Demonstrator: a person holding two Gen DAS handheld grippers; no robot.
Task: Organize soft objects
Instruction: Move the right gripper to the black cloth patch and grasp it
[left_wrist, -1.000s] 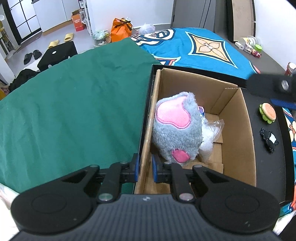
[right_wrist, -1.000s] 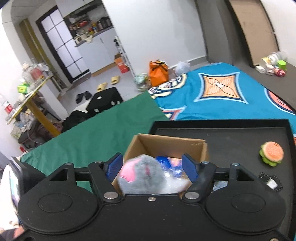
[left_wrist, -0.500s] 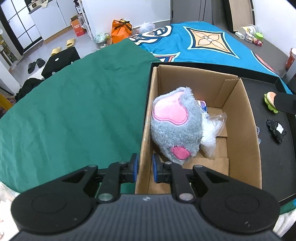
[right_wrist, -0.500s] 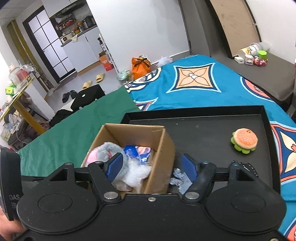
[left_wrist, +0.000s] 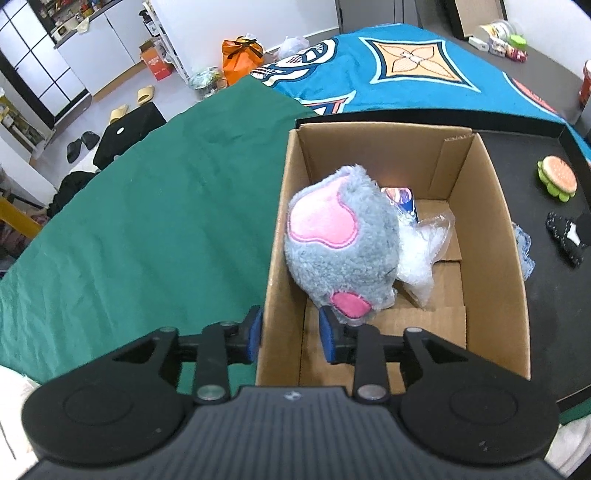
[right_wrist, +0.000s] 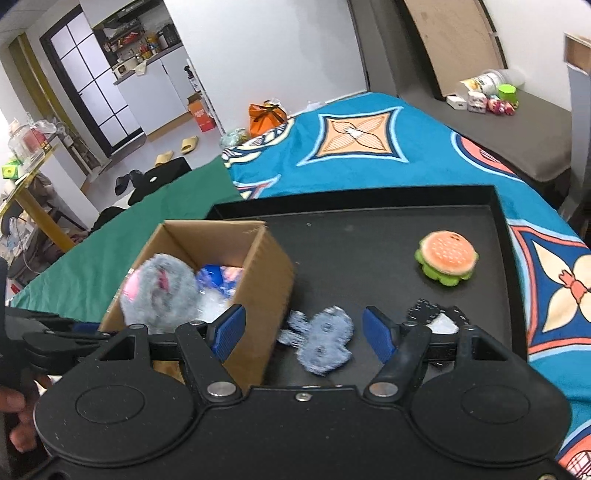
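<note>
1. Cardboard box (left_wrist: 484, 236): plain brown corrugated card, showing matt, raw cut edges.
2. Grey plush (left_wrist: 343, 243): looking shaggy, with smoother pink fabric patches.
3. Clear bag (left_wrist: 424, 251): thin plastic film, crinkling and glinting.
4. Black tray (right_wrist: 369, 236): sitting matt, faintly dusty.
5. Burger toy (right_wrist: 447, 256): looking soft, stitched cloth.
6. Green cloth (left_wrist: 147, 206): matt weave, lying lightly creased.
7. Blue-grey fuzzy piece (right_wrist: 325, 339): looking nappy, fraying at edges.

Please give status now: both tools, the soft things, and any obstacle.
Left tool opening, astride the box wall. Right tool open, empty, over blue-grey soft piece. Grey plush in box; burger toy still on tray. Nothing blocking.
</note>
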